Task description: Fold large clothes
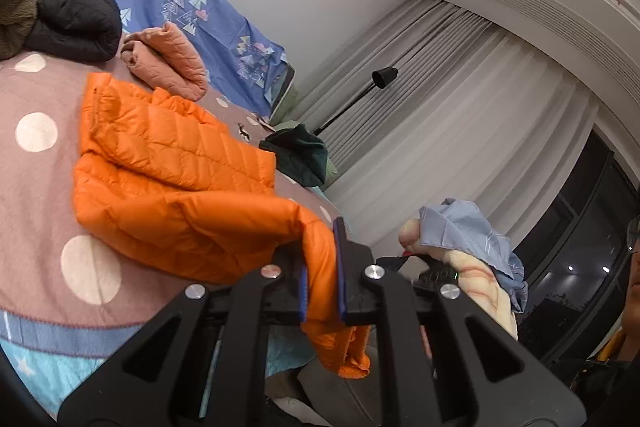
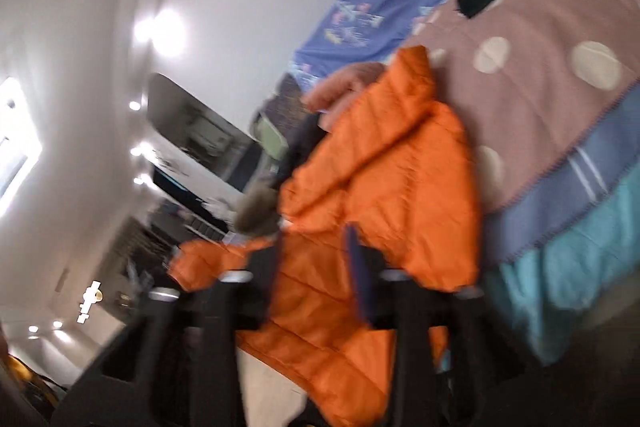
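Orange puffer jacket [image 1: 176,179] sprawls across the dotted bedspread [image 1: 36,99], near edge lifted. My left gripper [image 1: 322,291] pinches its hem; my right gripper [image 2: 316,283] stands parted around fabric (blurred view). Better re-pinch right before carrying the fold far.

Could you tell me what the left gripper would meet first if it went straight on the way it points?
Probably the orange jacket it already pinches; beyond that, the bed, though depth is unclear.
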`<state>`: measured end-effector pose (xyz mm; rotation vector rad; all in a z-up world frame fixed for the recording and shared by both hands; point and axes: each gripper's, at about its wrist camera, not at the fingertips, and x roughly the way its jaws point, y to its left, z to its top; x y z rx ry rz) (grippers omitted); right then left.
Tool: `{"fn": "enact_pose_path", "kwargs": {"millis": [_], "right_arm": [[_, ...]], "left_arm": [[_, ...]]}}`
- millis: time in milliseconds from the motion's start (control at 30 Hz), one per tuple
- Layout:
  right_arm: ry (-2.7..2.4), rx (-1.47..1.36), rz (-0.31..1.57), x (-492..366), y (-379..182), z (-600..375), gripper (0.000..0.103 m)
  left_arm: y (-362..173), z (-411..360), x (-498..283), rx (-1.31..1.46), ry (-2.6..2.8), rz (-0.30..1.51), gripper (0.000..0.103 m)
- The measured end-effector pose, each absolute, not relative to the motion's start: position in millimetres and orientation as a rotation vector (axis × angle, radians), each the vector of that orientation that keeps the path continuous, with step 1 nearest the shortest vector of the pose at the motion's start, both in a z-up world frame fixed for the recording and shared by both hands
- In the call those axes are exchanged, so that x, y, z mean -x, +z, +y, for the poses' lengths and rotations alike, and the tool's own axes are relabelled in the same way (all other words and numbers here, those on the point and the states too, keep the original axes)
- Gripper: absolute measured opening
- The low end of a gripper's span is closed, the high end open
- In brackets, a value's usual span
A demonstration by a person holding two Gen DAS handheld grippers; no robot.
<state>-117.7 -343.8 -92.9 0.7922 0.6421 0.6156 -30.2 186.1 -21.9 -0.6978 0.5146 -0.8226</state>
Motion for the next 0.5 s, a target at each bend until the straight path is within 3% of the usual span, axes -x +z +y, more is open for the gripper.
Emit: {"fn": "enact_pose_path", "kwargs": {"millis": [167, 300, 400, 433, 467, 500], "right_arm": [[0.632, -0.955, 0.836, 151.9, -160.7, -349.7, 0.066], [0.775, -1.189, 0.841, 162.2, -192.5, -339.0, 0.066], [0.746, -1.17, 0.911, 153.9, -203.6, -318.7, 0.065], [0.744, -1.168, 0.929, 149.3, -206.9, -312.0, 0.061], [0.769, -1.182, 0.939, 145.4, -208.0, -306.9, 0.038], [0.785, -1.185, 0.949, 141.2, -209.6, -302.1, 0.027]], "left_arm": [[-16.4, 182.3, 20.7, 0.702, -0.843, 0.513, 0.01], [-13.9, 177.1, 17.3, 0.689, -0.857, 0.518, 0.01], [-15.0, 176.4, 16.6, 0.687, -0.86, 0.523, 0.01], [-14.7, 176.1, 17.0, 0.684, -0.856, 0.522, 0.01], [-14.7, 176.4, 17.2, 0.681, -0.854, 0.522, 0.01], [-15.1, 176.9, 17.5, 0.681, -0.852, 0.522, 0.01]]}}
